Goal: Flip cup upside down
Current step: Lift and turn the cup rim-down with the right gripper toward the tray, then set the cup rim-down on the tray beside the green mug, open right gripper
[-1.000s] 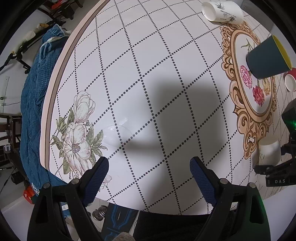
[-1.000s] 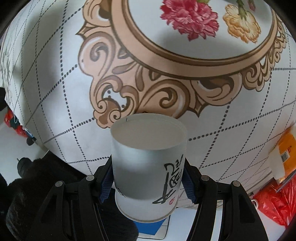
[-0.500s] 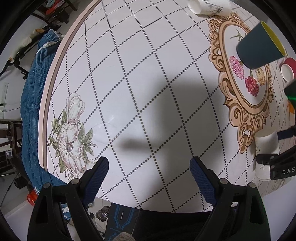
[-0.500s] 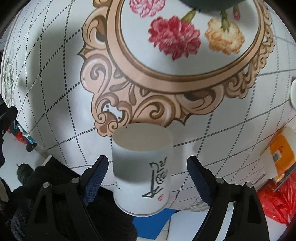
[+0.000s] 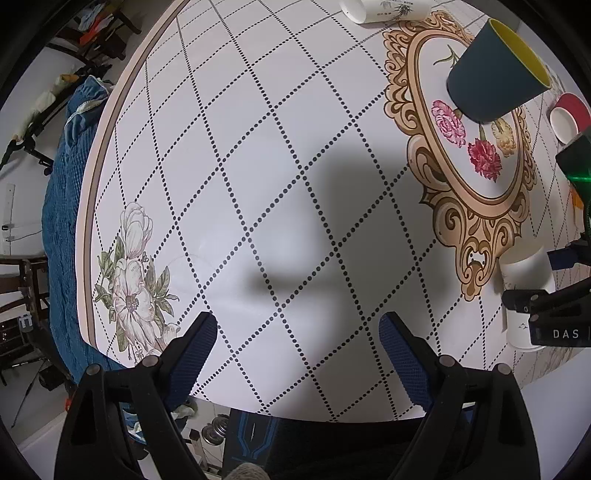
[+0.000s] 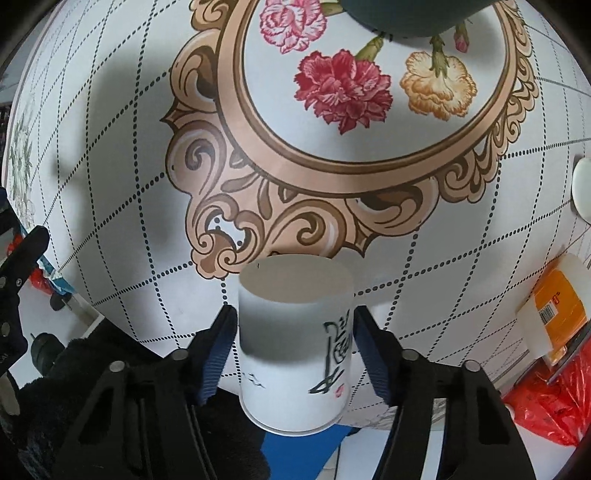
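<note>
A white paper cup (image 6: 293, 343) with black calligraphy stands upside down on the table near its front edge, flat base up. My right gripper (image 6: 293, 319) has its pads on both sides of the cup, touching or nearly touching it. The cup also shows in the left wrist view (image 5: 526, 291) at the far right, between the right gripper's fingers. My left gripper (image 5: 297, 339) is open and empty above the white tablecloth, well left of the cup.
A dark teal cup with yellow inside (image 5: 496, 70) stands on the floral medallion (image 5: 476, 147). A white printed cup (image 5: 384, 9) lies on its side at the back. A red-and-white cup (image 5: 569, 112) sits at the right. An orange packet (image 6: 557, 306) lies near the right edge.
Half a second ago the right jaws were wide open around the cup; now they have closed in to its sides. The left gripper has barely moved.
</note>
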`<state>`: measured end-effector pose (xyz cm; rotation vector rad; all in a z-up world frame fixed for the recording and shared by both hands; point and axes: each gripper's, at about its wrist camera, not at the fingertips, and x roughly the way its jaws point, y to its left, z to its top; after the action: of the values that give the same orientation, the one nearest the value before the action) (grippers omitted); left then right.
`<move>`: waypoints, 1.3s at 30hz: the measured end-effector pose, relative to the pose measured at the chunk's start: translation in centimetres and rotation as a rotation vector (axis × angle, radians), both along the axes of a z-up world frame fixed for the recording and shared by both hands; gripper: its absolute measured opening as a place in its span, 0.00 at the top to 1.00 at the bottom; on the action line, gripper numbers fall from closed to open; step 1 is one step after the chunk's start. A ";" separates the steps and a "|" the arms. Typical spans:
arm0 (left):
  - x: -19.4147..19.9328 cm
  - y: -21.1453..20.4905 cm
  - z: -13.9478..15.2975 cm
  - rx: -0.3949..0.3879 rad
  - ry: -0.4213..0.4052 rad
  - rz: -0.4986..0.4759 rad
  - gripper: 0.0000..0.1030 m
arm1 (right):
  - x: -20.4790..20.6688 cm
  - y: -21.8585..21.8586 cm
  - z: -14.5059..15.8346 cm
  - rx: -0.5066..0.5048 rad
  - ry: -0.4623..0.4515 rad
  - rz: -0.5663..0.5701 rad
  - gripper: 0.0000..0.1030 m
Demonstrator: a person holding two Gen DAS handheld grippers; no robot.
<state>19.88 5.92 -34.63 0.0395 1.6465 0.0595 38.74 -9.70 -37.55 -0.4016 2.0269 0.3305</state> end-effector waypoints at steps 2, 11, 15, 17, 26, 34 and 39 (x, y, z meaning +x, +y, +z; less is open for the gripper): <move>0.1 -0.3 0.1 0.000 -0.001 -0.001 0.13 | 0.0 -0.3 0.6 0.015 -0.019 -0.018 0.39; 0.6 -0.2 -0.2 -0.007 0.014 0.002 0.13 | 2.2 -3.0 5.7 0.176 -0.340 -0.220 0.39; 1.8 -0.2 -0.7 0.002 0.021 -0.003 0.13 | 3.0 -4.6 8.0 0.253 -0.610 -0.321 0.39; 2.2 -0.5 -0.9 0.006 0.025 -0.008 0.13 | 3.0 -5.2 9.4 0.271 -0.753 -0.345 0.39; 2.6 -2.4 -0.9 0.017 0.034 -0.061 0.13 | -0.2 -5.9 9.0 0.262 -0.928 -0.336 0.39; 2.3 -4.3 -0.8 0.012 0.028 -0.088 0.13 | -3.6 -5.9 6.6 0.247 -0.922 -0.354 0.39; 1.3 -4.5 -0.3 0.023 0.025 -0.107 0.13 | -3.5 -6.3 6.5 0.258 -0.945 -0.401 0.39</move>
<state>21.21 1.45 -34.91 0.1464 1.6664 -0.0035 35.22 -16.00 -31.08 0.0351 1.0775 0.1059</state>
